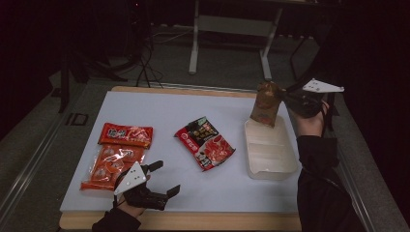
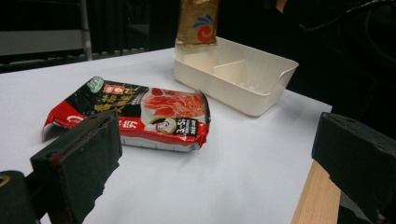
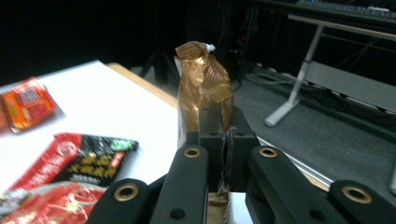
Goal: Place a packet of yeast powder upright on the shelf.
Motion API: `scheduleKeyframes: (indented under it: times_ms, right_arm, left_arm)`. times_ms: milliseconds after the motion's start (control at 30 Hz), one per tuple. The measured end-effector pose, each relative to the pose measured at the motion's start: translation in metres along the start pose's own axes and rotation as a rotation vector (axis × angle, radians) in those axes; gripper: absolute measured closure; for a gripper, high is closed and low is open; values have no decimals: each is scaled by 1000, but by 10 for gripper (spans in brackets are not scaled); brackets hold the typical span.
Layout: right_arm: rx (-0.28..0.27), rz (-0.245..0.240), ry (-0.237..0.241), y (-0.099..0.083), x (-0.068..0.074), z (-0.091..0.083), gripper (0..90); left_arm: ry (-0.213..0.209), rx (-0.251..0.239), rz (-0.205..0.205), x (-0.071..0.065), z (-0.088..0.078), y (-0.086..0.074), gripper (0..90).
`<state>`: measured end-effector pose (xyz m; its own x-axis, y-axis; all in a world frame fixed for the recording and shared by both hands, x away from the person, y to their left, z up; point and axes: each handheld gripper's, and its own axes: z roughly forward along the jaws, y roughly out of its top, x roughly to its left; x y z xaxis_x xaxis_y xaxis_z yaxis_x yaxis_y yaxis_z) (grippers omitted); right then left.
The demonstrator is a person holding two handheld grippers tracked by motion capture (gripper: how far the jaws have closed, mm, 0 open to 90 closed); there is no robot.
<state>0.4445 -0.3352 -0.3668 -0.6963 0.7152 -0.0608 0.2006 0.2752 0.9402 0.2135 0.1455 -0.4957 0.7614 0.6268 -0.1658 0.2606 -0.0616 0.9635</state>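
Overhead, right gripper (image 1: 285, 95) pinches crinkled gold foil packet (image 1: 266, 104)

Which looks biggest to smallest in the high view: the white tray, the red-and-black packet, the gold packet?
1. white tray, clearly largest.
2. red-and-black packet, lying flat mid-table.
3. gold packet, smallest; it hangs from the right gripper above the tray, partly edge-on and crumpled, so its true size is unsure.
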Motion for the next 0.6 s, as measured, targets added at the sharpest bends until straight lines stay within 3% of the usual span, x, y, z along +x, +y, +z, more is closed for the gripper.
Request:
scheduleKeyframes:
  times_ms: [100, 367, 600]
  right_arm:
    - [18, -24, -2, -2, 1, 5, 882]
    - [29, -32, 14, -8, -1, 13, 881]
    - [32, 6, 71, -14, -5, 17, 880]
  left_arm:
    - [1, 1, -4, 0, -1, -1, 22]
    - [0, -4, -10, 1, -2, -1, 21]
    - [-1, -3, -12, 1, -2, -2, 22]
